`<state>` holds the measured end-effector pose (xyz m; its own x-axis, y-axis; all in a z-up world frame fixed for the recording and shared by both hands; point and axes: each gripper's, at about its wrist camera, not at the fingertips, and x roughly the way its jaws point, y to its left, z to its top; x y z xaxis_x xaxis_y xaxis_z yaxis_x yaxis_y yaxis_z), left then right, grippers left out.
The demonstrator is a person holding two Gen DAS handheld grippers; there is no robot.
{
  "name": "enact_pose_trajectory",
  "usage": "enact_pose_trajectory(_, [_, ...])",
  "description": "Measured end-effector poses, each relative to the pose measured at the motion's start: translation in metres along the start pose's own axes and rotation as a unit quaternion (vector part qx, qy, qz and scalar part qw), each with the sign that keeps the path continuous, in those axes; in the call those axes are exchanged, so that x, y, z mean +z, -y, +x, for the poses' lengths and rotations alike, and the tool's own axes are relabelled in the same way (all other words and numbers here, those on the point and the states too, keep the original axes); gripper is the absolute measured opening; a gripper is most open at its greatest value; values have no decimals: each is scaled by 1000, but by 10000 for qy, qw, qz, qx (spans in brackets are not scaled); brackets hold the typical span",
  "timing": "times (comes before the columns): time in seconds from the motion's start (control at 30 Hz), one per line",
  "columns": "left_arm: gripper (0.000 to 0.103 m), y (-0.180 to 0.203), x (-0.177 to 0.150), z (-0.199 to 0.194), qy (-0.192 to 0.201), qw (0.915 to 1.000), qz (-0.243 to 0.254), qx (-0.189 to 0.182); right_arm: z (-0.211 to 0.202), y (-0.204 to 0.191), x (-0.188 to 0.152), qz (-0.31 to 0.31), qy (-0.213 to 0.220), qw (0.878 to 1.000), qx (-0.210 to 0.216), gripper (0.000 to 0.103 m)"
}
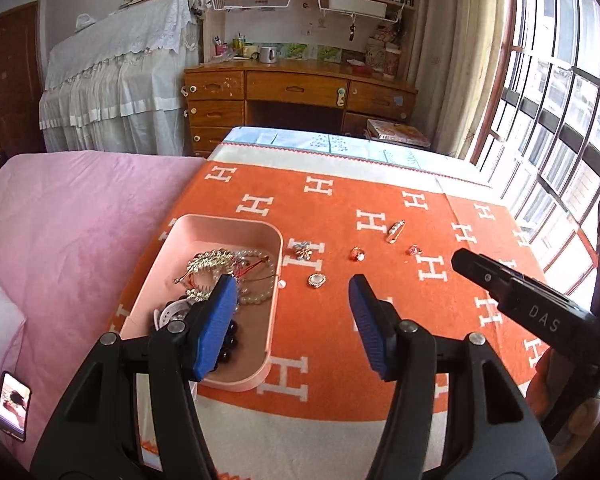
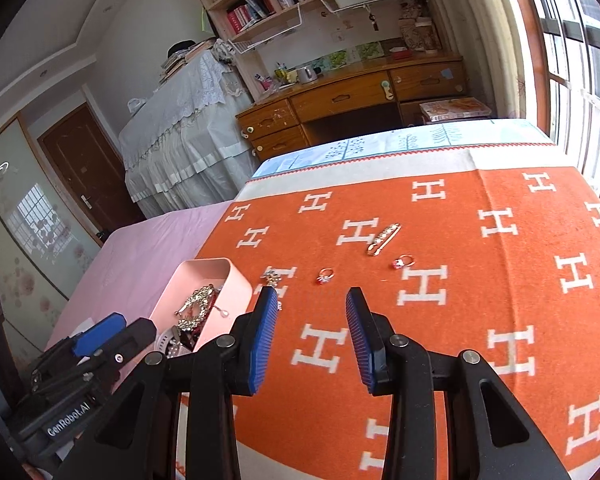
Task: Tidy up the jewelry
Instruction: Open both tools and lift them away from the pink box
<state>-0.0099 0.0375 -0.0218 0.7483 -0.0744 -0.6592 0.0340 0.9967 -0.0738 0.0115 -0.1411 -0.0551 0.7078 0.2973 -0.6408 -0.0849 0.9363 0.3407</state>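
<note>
Left hand-held gripper [image 1: 292, 312] tilted downward, empty

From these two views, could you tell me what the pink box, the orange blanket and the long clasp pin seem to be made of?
Pink box: probably matte plastic, with smooth walls, rounded corners and no sheen; coated card is possible.
Orange blanket: woven, slightly fuzzy fabric, its H letters worked in white; the fibre cannot be told.
Long clasp pin: gold-toned polished metal by its bright glints, set with a row of pale stones or beads.
</note>
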Motion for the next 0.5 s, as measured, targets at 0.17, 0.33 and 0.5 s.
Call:
enact_pose_trajectory(0.17, [55,34,14,-5,198,9993,315,-89,-22,37,5,82,61,9999,-139,36])
enact_pose_trajectory(0.33, [55,72,27,1,194,9965,740,-335,-37,61,13,-26,64,9996,-280,37])
enact_pose_trajectory(0.5, [55,98,42,16,-52,9950,820,-576,-46,76,20,-169,51,9990,-410,49])
